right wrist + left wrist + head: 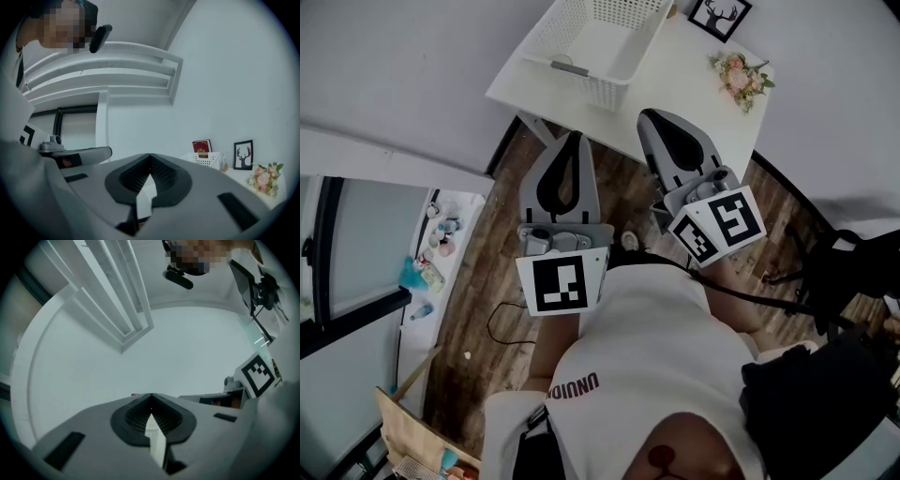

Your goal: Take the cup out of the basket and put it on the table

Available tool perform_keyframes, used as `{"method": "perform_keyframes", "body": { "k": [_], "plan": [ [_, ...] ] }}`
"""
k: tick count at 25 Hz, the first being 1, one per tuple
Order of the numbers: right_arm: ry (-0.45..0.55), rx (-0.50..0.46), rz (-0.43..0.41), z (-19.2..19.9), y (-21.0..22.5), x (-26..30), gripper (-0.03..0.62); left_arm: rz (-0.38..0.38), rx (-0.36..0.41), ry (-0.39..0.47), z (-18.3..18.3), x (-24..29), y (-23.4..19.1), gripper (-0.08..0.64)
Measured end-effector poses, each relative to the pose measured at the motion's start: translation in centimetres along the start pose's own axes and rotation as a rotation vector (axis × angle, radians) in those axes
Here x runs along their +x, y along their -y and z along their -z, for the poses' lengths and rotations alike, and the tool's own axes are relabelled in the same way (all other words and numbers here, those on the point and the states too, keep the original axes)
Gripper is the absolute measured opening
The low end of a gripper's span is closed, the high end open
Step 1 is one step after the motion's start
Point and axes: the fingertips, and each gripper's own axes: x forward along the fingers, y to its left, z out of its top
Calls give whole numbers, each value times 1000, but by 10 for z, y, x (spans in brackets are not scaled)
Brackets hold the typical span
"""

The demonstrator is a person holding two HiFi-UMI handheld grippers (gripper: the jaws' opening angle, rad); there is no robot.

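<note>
The white mesh basket stands on the white table at the top of the head view; no cup shows in it from here. Both grippers are held close to the person's chest, short of the table's near edge. My left gripper points up at the table edge, jaws pressed together with nothing between them. My right gripper reaches just over the table's edge, also shut and empty. In the right gripper view the basket is small and far behind the right gripper. The left gripper faces a bare white wall.
A framed deer picture and a bunch of flowers stand on the table right of the basket. A red book leans behind the basket. On the wooden floor are a cable and, at left, a shelf of small items; a black bag sits right.
</note>
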Motion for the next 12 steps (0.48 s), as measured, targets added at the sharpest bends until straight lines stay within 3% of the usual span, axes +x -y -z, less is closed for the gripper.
{"method": "perform_keyframes", "body": {
  "k": [12],
  "plan": [
    [-3,5,13,7,-15,25,18,-17,-29,-3,6,-9,-31,12]
  ]
}}
